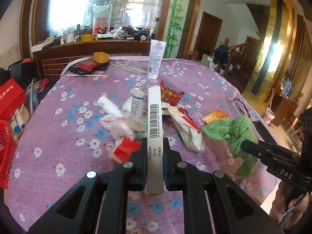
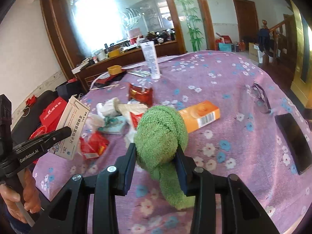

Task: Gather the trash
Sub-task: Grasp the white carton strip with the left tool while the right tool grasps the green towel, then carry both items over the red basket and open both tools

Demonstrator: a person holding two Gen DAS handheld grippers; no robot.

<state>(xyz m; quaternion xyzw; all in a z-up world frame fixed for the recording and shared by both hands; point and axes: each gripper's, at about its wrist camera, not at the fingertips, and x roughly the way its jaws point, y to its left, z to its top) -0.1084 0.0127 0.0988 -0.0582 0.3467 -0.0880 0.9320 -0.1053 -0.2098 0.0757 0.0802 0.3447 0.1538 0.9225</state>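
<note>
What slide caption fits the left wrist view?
Left gripper clamps a flat white medicine box above scattered wrappers on a purple floral tablecloth.

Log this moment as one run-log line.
left tongs: shut on white box | right tongs: shut on green cloth | wrappers on table

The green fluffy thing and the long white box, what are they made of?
The green cloth looks like soft terry fabric: a fuzzy, looped surface that bunches between the fingers. The white box looks like thin printed cardboard, fairly matte: flat folded sides, sharp edges, a barcode.
</note>
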